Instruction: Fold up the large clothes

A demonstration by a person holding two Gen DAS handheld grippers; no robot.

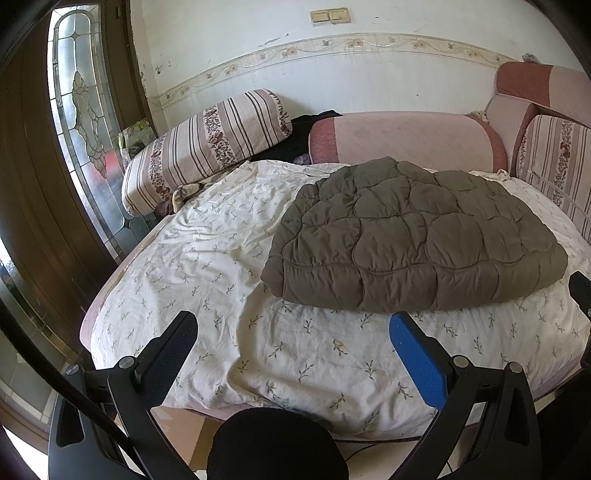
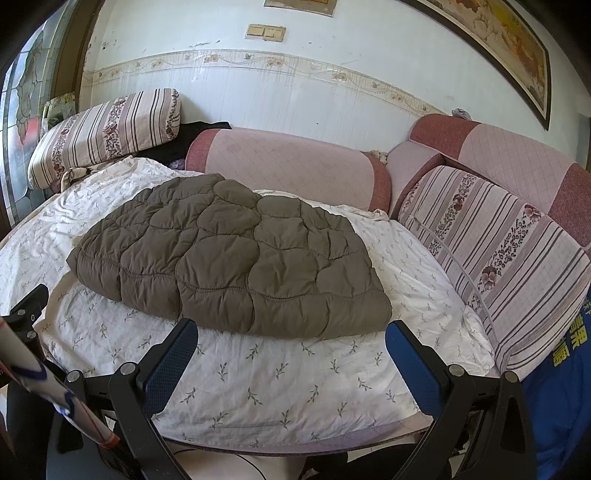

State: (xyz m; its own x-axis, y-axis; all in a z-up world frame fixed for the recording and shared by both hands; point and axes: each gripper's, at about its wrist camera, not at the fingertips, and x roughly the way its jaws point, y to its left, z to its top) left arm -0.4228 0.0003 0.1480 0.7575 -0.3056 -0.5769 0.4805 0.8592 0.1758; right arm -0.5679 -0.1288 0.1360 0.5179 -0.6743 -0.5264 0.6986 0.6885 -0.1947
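Left hand-held gripper (image 1: pixel 291 328) apart, empty | right hand-held gripper (image 2: pixel 290 334) apart, empty | folded quilted jacket (image 2: pixel 229 254) on sheet (image 2: pixel 277 387)

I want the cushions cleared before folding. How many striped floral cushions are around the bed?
2: one striped cushion at the far left corner by the glass door, another leaning along the right side. Others may be hidden.

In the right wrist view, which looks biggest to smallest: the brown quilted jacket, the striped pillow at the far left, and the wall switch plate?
1. Jacket, clearly largest.
2. Pillow, though it lies farther from the camera, so its true size is unsure.
3. Switch plate, smallest by far.
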